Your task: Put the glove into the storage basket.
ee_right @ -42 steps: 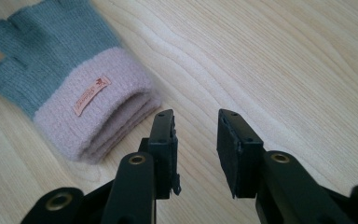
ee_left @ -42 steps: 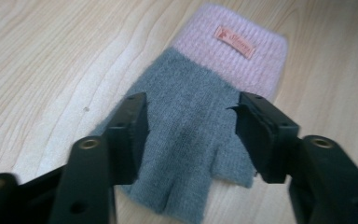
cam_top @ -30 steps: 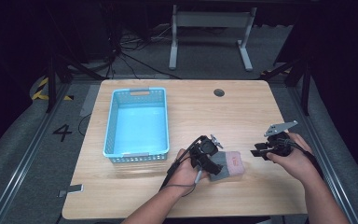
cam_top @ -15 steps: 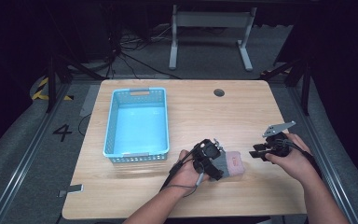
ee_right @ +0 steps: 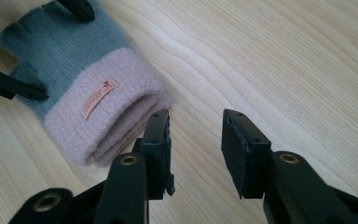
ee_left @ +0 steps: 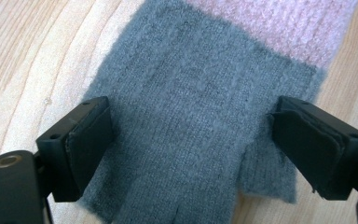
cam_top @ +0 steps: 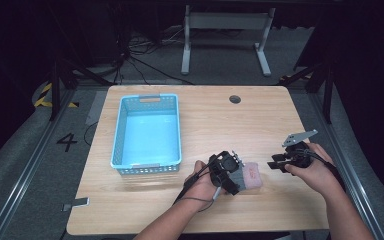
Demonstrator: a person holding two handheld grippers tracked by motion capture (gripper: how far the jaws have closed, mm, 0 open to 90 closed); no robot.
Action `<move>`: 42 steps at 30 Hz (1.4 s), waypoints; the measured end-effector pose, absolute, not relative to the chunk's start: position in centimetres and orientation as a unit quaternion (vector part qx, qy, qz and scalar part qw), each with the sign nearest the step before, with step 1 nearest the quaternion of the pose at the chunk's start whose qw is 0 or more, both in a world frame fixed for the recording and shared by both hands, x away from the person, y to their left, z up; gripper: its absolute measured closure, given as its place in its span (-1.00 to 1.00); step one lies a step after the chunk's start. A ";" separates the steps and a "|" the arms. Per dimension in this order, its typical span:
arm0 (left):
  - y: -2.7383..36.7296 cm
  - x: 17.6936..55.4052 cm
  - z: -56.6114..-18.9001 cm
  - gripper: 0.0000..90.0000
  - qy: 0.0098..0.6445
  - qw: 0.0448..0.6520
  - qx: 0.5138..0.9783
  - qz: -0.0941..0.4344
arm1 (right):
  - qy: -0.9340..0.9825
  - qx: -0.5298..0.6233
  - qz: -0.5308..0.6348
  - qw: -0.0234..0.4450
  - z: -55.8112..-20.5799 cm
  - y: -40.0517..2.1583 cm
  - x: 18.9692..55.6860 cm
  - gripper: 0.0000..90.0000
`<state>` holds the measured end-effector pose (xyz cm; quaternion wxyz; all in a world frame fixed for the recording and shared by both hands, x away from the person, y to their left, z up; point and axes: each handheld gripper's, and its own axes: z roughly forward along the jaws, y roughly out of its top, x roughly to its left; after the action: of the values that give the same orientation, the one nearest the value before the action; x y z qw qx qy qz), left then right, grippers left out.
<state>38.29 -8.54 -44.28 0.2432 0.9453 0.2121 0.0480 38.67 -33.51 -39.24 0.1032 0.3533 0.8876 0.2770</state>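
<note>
1. Near the front edge of the light wooden table (cam_top: 205, 115), at about 5 o'clock from the light-blue plastic mesh basket (cam_top: 148, 131), lies the grey-and-pink knitted fingerless glove (cam_top: 246, 176), flat on the bare wood and outside the basket.
2. Left gripper (ee_left: 193, 140): its jaws have just been opening and now stand wide, one on each side of the glove's grey palm, pads not pressing on the knit. The glove lies between them, not held.
3. Right gripper (ee_right: 195, 144): jaws parted, nothing between them; it hovers over the wood at about 3 o'clock of the glove, just beside the pink cuff (ee_right: 105, 116).
4. Handling judgement: the glove looks light, soft and limp. It will sag and fold when lifted, and is neither fragile nor slippery; the fuzzy knit should give the pads good friction.
5. Grip point, judged: the doubled pink cuff is the thickest part and offers the firmest pinch. A hold across the grey palm also serves, provided both layers are caught.
6. Risk, judged: a shallow pinch may take the top layer alone, letting the glove open and dangle. The short finger stubs (ee_right: 18, 35) are poor holds.
</note>
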 end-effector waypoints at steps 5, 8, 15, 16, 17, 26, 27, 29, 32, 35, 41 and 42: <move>-8.8 38.0 -44.2 -0.61 0.218 0.237 0.945 0.052 | 0.886 0.356 0.279 0.107 -39.0 -33.8 38.7 0.39; -8.7 37.9 -44.0 -0.51 0.218 0.235 0.946 0.049 | 0.883 0.359 0.282 0.110 -38.8 -34.0 38.6 0.39; -8.9 37.1 -43.7 0.08 0.203 0.241 0.948 0.049 | 0.882 0.359 0.285 0.113 -38.6 -34.2 38.7 0.39; -8.8 37.1 -43.7 0.14 0.204 0.243 0.947 0.050 | 0.882 0.359 0.285 0.112 -38.6 -34.2 38.7 0.39; -8.8 37.1 -43.6 0.19 0.204 0.244 0.946 0.052 | 0.882 0.359 0.285 0.112 -38.6 -34.2 38.7 0.39; -8.3 37.5 -43.1 0.44 0.216 0.252 0.942 0.042 | 0.882 0.359 0.285 0.109 -38.8 -34.3 38.8 0.38; -8.1 37.7 -42.9 0.44 0.217 0.253 0.942 0.037 | 0.882 0.359 0.285 0.109 -38.8 -34.3 38.8 0.38; -7.7 37.9 -42.4 0.45 0.220 0.255 0.941 0.029 | 0.881 0.360 0.286 0.111 -38.8 -34.4 38.8 0.38; -7.2 38.1 -41.6 0.45 0.221 0.260 0.940 0.028 | 0.881 0.360 0.286 0.111 -38.8 -34.4 38.8 0.38; -6.7 38.0 -40.8 0.45 0.215 0.263 0.940 0.028 | 0.881 0.361 0.286 0.109 -38.8 -34.4 38.8 0.38; -5.8 37.8 -39.6 0.45 0.215 0.270 0.938 0.027 | 0.880 0.360 0.289 0.109 -38.7 -34.3 39.1 0.38; -5.4 37.7 -39.2 0.45 0.216 0.273 0.937 0.026 | 0.881 0.359 0.288 0.108 -38.7 -34.2 39.2 0.38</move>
<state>37.66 -5.39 -39.19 0.2729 0.9370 0.2163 0.0265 39.16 -34.25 -38.67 0.1085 0.3595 0.8809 0.2882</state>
